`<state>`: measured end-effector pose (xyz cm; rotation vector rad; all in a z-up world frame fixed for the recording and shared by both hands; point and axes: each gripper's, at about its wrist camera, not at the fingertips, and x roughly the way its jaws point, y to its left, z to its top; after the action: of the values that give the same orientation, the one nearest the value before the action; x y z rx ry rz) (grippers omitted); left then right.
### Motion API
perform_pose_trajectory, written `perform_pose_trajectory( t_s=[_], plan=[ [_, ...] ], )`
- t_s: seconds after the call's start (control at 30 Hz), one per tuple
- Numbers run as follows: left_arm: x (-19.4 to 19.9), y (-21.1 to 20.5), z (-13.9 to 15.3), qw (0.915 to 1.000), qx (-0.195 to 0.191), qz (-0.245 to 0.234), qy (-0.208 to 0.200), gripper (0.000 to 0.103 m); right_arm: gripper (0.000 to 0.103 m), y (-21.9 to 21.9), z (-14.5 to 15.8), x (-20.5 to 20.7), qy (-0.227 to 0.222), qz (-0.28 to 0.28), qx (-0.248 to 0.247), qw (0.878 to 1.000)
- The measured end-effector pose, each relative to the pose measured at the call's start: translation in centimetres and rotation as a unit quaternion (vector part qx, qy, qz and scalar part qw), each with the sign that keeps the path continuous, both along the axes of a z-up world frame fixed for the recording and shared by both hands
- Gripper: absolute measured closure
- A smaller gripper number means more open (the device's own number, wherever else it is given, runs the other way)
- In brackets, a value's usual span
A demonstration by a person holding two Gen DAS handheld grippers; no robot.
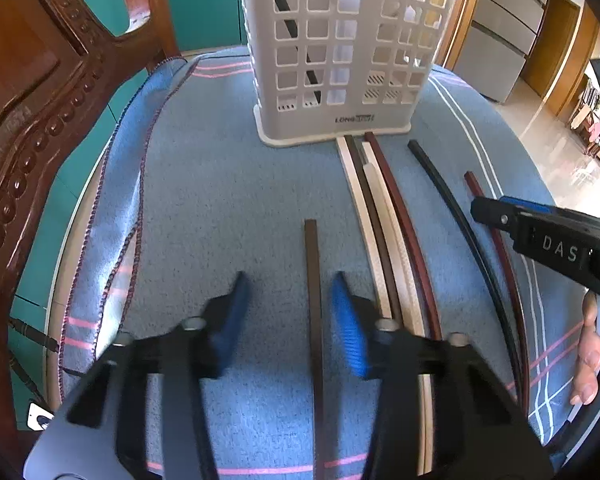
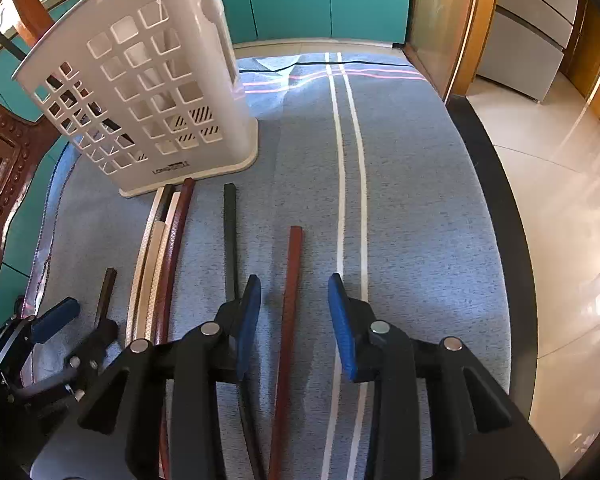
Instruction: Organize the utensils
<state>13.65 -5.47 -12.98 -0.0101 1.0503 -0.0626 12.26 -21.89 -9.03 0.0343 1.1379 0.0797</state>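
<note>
Blue cloth with pink and white stripes (image 2: 412,208) covers the table, and all the chopsticks lie on it in front of the white plastic utensil holder with square holes (image 1: 340,60).

I judge that I am at the picking step, each hand over its own stick. A dark brown square chopstick (image 1: 312,280) lies alone between the blue pads of my left gripper (image 1: 290,312). The pads stand apart on both sides of it and do not press it. A reddish-brown chopstick (image 2: 290,300) lies between the pads of my right gripper (image 2: 294,316), which are also spread with a gap on each side. So nothing is held yet. For the next move I think each gripper must go down to the cloth, stay centred on its stick, and close firmly, because the sticks are thin and may roll.

Between the two sticks lies a bundle of cream and brown chopsticks (image 1: 374,216), its far ends touching the foot of the holder, and a black chopstick (image 1: 452,200) just beside it.

Only the left wrist view shows a dark stick already standing inside the holder, and the fingers of a hand (image 1: 588,360). Only the right wrist view shows the cloth's far edge and the shiny tiled floor (image 2: 560,200).
</note>
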Motion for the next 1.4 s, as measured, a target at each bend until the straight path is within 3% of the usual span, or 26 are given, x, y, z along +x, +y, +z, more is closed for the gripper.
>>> perform_pose_trajectory(
  t_s=[0.03, 0.1, 0.17, 0.5, 0.7, 0.8, 1.1, 1.4],
  plan=[
    [0.1, 0.1, 0.1, 1.0000, -0.002, 0.002, -0.001, 0.074, 0.068, -0.1, 0.0, 0.0, 0.000, -0.001, 0.000, 1.000],
    [0.4, 0.5, 0.1, 0.9999, -0.010, 0.006, -0.004, 0.089, 0.068, -0.2, 0.0, 0.0, 0.000, -0.002, 0.000, 1.000],
    [0.7, 0.9, 0.1, 0.9997, -0.021, 0.012, -0.007, 0.095, 0.067, -0.2, 0.0, 0.0, 0.000, -0.002, -0.001, 1.000],
    [0.7, 3.0, 2.3, 0.9943, -0.083, 0.027, -0.061, 0.096, 0.064, -0.9, 0.2, -0.1, -0.002, -0.007, 0.003, 1.000],
    [1.0, 2.3, 2.0, 0.9956, -0.077, 0.020, -0.049, 0.096, 0.063, -1.1, 0.3, 0.0, -0.004, -0.009, 0.004, 1.000],
    [1.1, 2.2, 1.7, 0.9960, -0.075, 0.022, -0.042, 0.096, 0.057, -1.1, 0.3, 0.0, -0.004, -0.009, 0.004, 1.000],
    [1.1, 1.9, 0.9, 0.9980, -0.055, 0.024, -0.020, 0.067, 0.056, -1.1, 0.3, -0.1, -0.006, -0.009, 0.002, 1.000],
    [0.9, 0.9, 0.0, 0.9996, -0.026, 0.011, -0.002, 0.059, 0.056, -0.4, -0.3, -0.2, 0.000, -0.003, -0.016, 1.000]
  ],
)
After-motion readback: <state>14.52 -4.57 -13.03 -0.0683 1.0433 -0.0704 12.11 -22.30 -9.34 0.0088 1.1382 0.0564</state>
